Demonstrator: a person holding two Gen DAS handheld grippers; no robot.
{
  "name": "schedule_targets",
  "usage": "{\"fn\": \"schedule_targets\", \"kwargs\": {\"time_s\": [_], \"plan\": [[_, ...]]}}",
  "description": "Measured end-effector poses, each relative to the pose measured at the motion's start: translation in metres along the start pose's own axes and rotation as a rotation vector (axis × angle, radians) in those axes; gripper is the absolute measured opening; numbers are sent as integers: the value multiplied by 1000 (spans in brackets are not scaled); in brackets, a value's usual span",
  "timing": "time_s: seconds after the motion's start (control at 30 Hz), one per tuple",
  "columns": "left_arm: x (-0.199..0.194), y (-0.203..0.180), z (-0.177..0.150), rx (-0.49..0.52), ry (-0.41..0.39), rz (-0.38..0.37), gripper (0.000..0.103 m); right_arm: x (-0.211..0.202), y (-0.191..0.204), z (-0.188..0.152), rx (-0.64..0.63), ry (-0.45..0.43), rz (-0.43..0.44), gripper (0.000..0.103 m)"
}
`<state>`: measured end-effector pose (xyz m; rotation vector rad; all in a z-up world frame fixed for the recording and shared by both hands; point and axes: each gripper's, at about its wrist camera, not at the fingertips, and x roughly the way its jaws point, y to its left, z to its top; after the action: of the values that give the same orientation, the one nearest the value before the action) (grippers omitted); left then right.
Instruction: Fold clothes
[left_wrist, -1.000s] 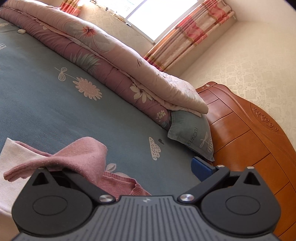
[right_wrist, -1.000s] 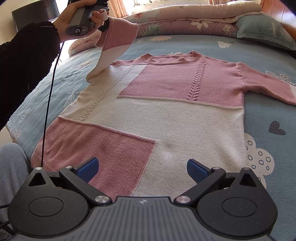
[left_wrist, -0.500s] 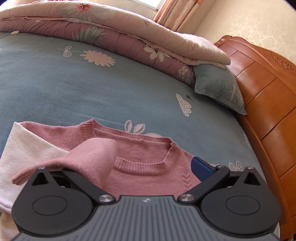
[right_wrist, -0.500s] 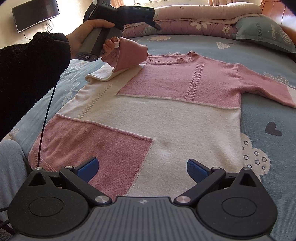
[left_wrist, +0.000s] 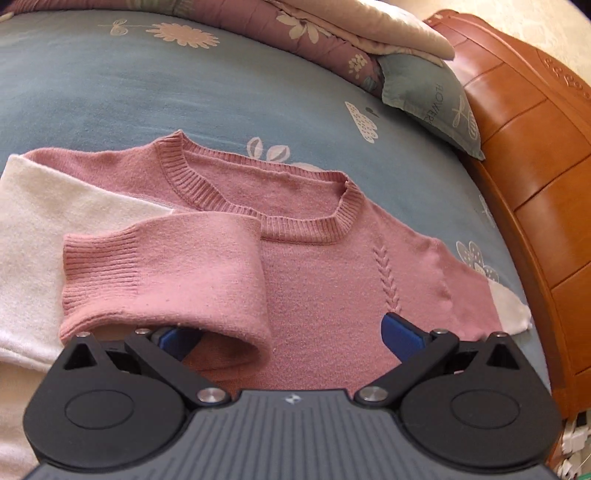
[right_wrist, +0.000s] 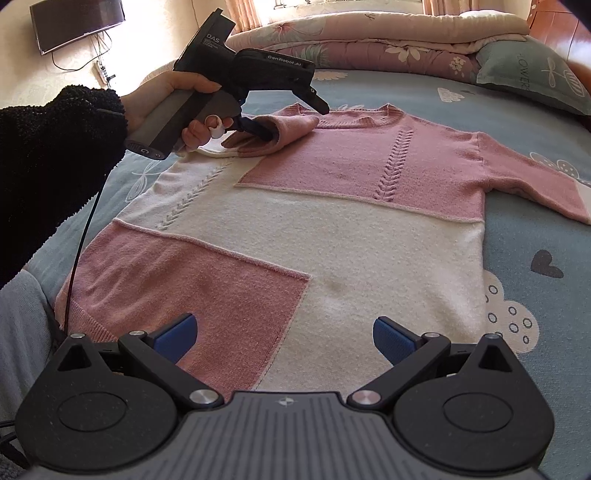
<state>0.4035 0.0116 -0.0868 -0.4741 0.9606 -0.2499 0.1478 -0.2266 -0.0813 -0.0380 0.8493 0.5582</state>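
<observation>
Pink sleeve (left_wrist: 166, 273) lies folded over the sweater (right_wrist: 332, 221) chest, left gripper (left_wrist: 291, 332) spread, one finger inside the cuff. Right gripper (right_wrist: 282, 334) hovers spread near the hem; the other sleeve (right_wrist: 535, 177) likely needs folding next.

We're in a bedroom at home, no doubt about it: a wide bed (right_wrist: 535, 229) under a blue-grey sheet printed with flowers, clouds and hearts, a rolled floral quilt (right_wrist: 369, 40) piled along its far side, and a grey-green pillow (right_wrist: 532, 74) tucked at the end of it. There's the carved orange-brown wooden headboard (left_wrist: 535, 155) on the right, curtains (right_wrist: 243, 9) glowing with daylight behind the quilt, and a dark flat screen (right_wrist: 74, 22) mounted on the pale wall, cables dangling below
</observation>
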Motion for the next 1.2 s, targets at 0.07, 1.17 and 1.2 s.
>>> {"fn": "schedule_targets", "kwargs": {"time_s": [0.07, 1.17, 1.2], "plan": [[-3, 9, 2, -67, -47, -4, 102, -1, 0, 0, -1, -2, 1, 103], [-48, 15, -9, 211, -136, 34, 102, 26, 11, 10, -23, 33, -53, 103], [-48, 29, -8, 176, -135, 38, 102, 31, 13, 10, -32, 44, -54, 103]]}}
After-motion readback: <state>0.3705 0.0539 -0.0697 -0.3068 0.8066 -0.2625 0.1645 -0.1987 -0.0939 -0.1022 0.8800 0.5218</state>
